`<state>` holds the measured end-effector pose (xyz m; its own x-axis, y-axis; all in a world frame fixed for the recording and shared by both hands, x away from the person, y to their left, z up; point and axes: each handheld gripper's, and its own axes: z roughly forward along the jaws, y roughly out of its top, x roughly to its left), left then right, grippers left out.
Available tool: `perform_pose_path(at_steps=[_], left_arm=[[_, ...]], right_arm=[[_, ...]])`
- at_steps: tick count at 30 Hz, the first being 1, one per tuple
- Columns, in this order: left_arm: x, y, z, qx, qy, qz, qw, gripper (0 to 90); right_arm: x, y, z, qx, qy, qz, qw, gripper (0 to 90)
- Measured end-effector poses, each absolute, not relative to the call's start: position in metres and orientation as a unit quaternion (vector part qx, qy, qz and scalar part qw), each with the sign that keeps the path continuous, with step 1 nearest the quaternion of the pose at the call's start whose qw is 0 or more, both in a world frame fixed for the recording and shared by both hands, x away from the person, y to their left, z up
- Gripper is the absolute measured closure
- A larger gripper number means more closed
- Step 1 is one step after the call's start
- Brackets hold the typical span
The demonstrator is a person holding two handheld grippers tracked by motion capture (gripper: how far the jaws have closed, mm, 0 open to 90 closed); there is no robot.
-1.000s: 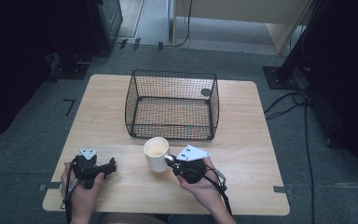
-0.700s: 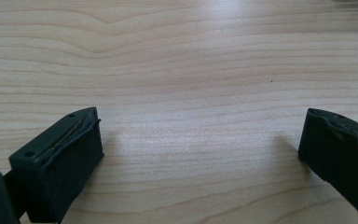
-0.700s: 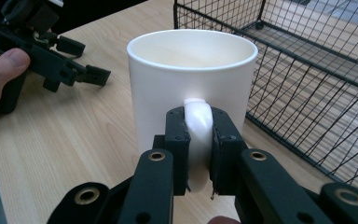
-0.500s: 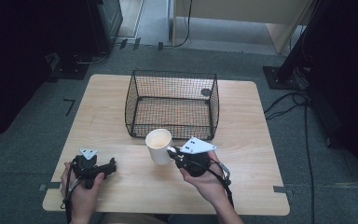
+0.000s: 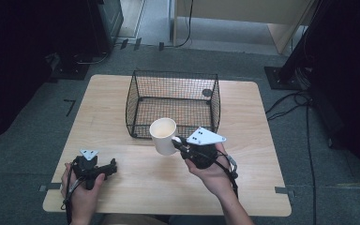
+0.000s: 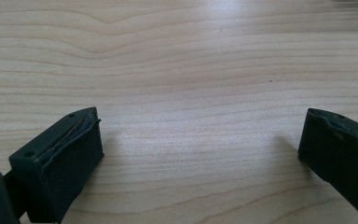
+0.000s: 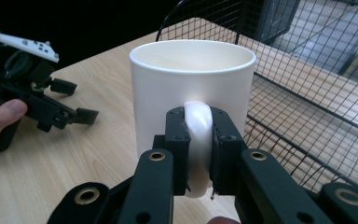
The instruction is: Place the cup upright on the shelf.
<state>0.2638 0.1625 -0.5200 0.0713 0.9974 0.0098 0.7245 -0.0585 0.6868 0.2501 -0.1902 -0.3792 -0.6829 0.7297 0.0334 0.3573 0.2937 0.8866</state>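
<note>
Since a second ago the right gripper has carried the mug up off the table and toward the basket, while the left gripper has stayed put near the front edge.

Nearest the person, the left gripper rests low over bare table, its jaws spread wide with nothing between them. Beyond it, the right gripper's jaws are clamped on the mug's handle, one pad on each side of the loop, and the mug hangs upright just in front of the basket's near wall.

Judging by its thick white glazed wall, the mug is probably ceramic: stiff, fairly heavy for its size, smooth enough to slip, and liable to chip if knocked. The handle is a sensible hold, though the weight sits ahead of the jaws, so the mug may tip forward if the grip eases.

Farther on, the wire basket stands mid-table, and its near rim is what stands in the way: the mug must clear it to go inside. A small dark round thing lies at the basket's far right corner; I cannot tell what it is.
</note>
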Motion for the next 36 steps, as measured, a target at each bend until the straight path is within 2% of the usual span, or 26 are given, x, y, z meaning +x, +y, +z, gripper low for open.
perform_pose_path(at_steps=[25,36], left_arm=[[0.264,0.163,-0.520,0.682,0.632,0.255,0.267,0.0],[0.264,0.163,-0.520,0.682,0.631,0.255,0.267,0.0]], right_arm=[[0.291,-0.215,-0.343,0.377,0.752,0.481,0.247,80.5],[0.313,-0.216,-0.347,0.395,0.745,0.475,0.251,80.5]])
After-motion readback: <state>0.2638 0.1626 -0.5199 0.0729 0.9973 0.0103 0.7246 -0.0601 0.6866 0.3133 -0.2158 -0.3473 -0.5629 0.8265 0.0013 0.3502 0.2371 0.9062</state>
